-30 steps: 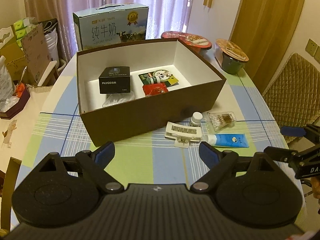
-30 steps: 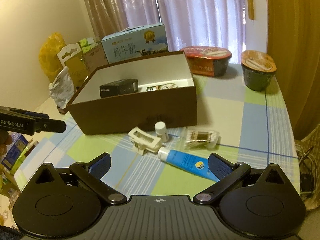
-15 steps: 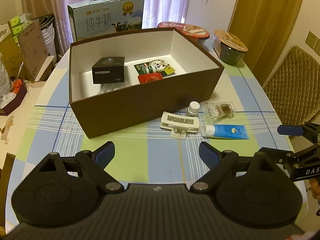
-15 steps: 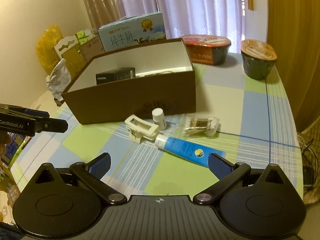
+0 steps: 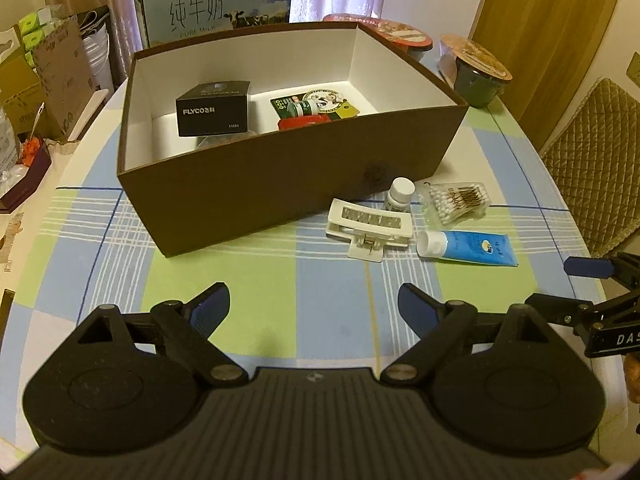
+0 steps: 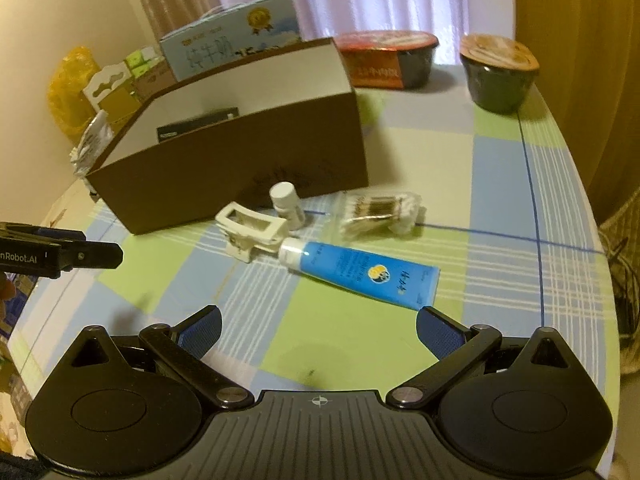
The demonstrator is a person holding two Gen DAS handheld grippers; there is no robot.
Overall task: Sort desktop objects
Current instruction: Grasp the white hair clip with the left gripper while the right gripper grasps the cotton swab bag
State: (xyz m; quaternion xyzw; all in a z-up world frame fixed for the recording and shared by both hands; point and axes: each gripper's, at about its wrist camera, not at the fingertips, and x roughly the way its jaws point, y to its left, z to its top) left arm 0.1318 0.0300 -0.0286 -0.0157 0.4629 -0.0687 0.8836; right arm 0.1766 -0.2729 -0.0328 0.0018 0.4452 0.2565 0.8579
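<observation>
A brown box (image 5: 280,176) stands on the checked tablecloth; inside lie a black FLYCO carton (image 5: 214,110), a green card and a red item. In front of the box lie a white hair clip (image 5: 368,226), a small white bottle (image 5: 400,194), a bag of cotton swabs (image 5: 456,202) and a blue tube (image 5: 468,248). My left gripper (image 5: 314,308) is open and empty, short of the clip. My right gripper (image 6: 318,330) is open and empty, just short of the blue tube (image 6: 360,272). The clip (image 6: 252,232), bottle (image 6: 286,204), swabs (image 6: 378,210) and box (image 6: 240,176) show there too.
A milk carton (image 5: 216,4) stands behind the box. Two instant noodle bowls (image 6: 390,58) (image 6: 500,72) sit at the table's far right. A quilted chair (image 5: 596,164) is beside the table's right edge. Boxes and bags are stacked off the left side.
Both grippers have moved forward and down toward the loose items in front of the box; the tube and clip now appear closer. Both stay open and empty.
</observation>
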